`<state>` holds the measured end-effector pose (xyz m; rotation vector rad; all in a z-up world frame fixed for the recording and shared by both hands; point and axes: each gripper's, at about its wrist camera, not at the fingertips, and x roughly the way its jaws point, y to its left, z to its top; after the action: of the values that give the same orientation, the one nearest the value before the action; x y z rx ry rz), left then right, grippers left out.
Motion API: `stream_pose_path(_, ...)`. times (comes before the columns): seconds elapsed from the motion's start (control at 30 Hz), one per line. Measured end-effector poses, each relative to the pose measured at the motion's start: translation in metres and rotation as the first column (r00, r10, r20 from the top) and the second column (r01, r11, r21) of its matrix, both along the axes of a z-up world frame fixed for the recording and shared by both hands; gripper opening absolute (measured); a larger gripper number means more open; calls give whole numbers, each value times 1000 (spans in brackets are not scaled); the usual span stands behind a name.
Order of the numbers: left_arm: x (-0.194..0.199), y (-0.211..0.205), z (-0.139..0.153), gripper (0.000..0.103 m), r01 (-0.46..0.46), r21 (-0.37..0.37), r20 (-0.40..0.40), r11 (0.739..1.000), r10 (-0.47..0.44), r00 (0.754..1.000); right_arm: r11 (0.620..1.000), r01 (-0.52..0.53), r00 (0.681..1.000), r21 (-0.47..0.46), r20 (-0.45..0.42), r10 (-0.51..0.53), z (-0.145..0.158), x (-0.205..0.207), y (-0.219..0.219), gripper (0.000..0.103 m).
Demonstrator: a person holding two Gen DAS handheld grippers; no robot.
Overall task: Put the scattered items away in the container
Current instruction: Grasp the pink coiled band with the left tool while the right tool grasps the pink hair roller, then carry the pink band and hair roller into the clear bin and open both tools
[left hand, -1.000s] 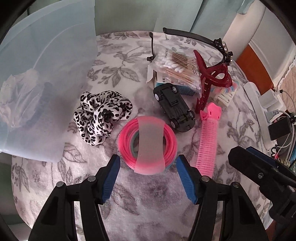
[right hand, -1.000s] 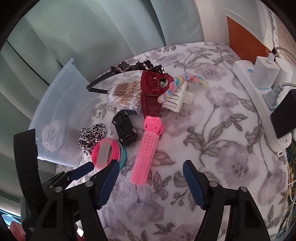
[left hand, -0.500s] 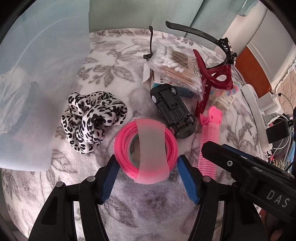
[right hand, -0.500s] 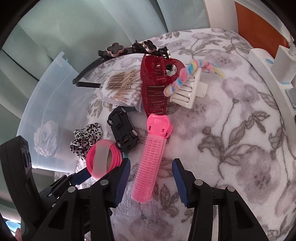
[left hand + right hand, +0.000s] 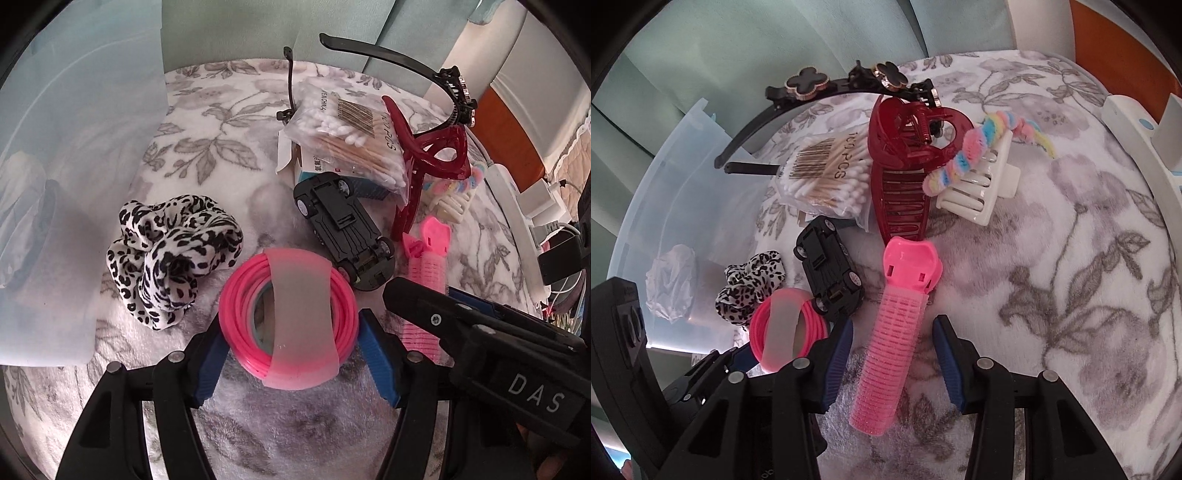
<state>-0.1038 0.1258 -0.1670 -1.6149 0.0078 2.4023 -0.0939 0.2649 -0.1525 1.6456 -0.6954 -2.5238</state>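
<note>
Pink ribbed hair roller [image 5: 897, 332]: one, on the floral cloth [image 5: 1071, 277], long axis along the fingers, clip end pointing away.
Right gripper [image 5: 892, 363]: jaws have just been closing, straddling roller, pads apart from it.
Left gripper [image 5: 291, 360]: parted, flanking one pink ring bundle [image 5: 288, 317], contact unclear.

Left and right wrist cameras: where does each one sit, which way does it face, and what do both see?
Left wrist: on the left gripper, looking steeply down its fingers, open around the pink hair-tie pack; right gripper intrudes.
Right wrist: on the right gripper, looking steeply down; jaws, having just closed in, straddle the pink hair roller with gaps; left gripper shows.
Shared: black toy car, leopard scrunchie, cotton swabs, red claw clip, container.
</note>
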Motion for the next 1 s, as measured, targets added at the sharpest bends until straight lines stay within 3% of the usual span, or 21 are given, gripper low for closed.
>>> stream_pose_path(0.3,1,1,5,68,0,-4,-5,1000,0,1000,1000,23,1000,5,7,-23,0,-7,4,30)
stream_pose_path(0.83,28,12,42,68,20,10,-52,1000,-19,998,998,57,997,5,-57,-57,38,16,-2,28)
stream_pose_path(0.93,45,-6,54,68,28,17,-83,999,-26,996,998,61,994,5,-89,-60,53,22,-4,28)
stream_pose_path(1.0,50,-7,65,68,32,25,-108,999,-29,994,998,59,992,7,-111,-57,63,49,2,28)
